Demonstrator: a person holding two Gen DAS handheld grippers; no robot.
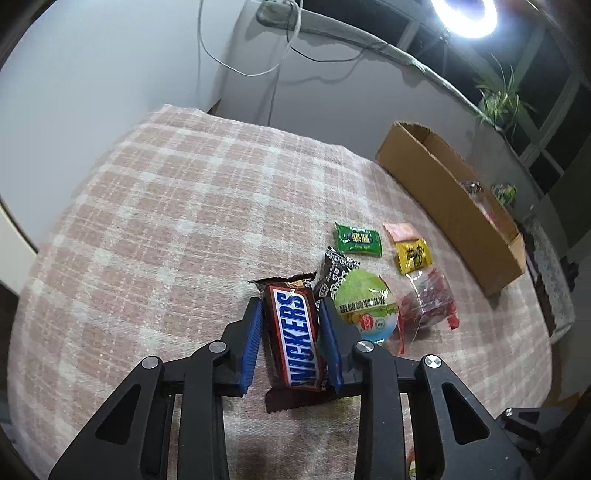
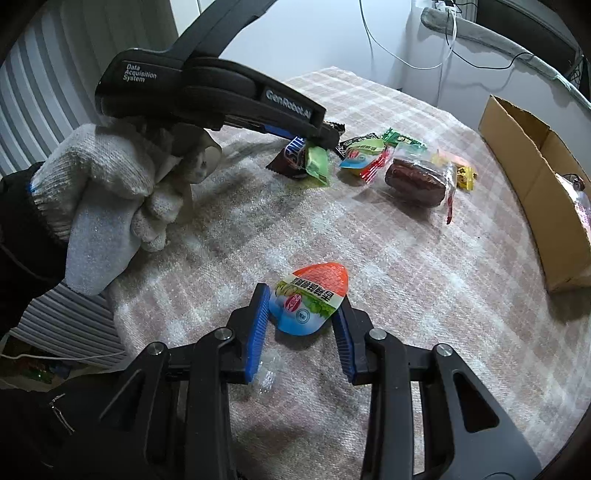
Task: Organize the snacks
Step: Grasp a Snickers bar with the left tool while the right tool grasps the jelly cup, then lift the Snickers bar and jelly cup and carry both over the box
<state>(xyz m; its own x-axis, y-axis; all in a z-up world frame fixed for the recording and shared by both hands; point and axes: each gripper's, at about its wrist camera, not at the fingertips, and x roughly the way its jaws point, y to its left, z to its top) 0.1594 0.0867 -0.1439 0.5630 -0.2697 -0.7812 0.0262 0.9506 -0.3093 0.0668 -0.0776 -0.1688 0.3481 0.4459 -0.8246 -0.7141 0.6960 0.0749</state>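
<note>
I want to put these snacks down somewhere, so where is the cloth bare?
Bare checked cloth lies left of the Snickers bar, out to the far edge. Another strip runs between the snack pile and the cardboard box. It is crowded around the jelly cup.

A pink-and-cream checked woven cloth (image 1: 166, 206) covers the bench and serves as the landmark. Beyond its far edge stands a pale grey wall (image 1: 110, 66), down which thin white and black cables (image 1: 236, 68) hang in loops. Above the cloth's far right corner glows a bright white ring light (image 1: 464, 16). Right of the cloth, by dark window panes, grows a spindly green potted plant (image 1: 500, 99).
</note>
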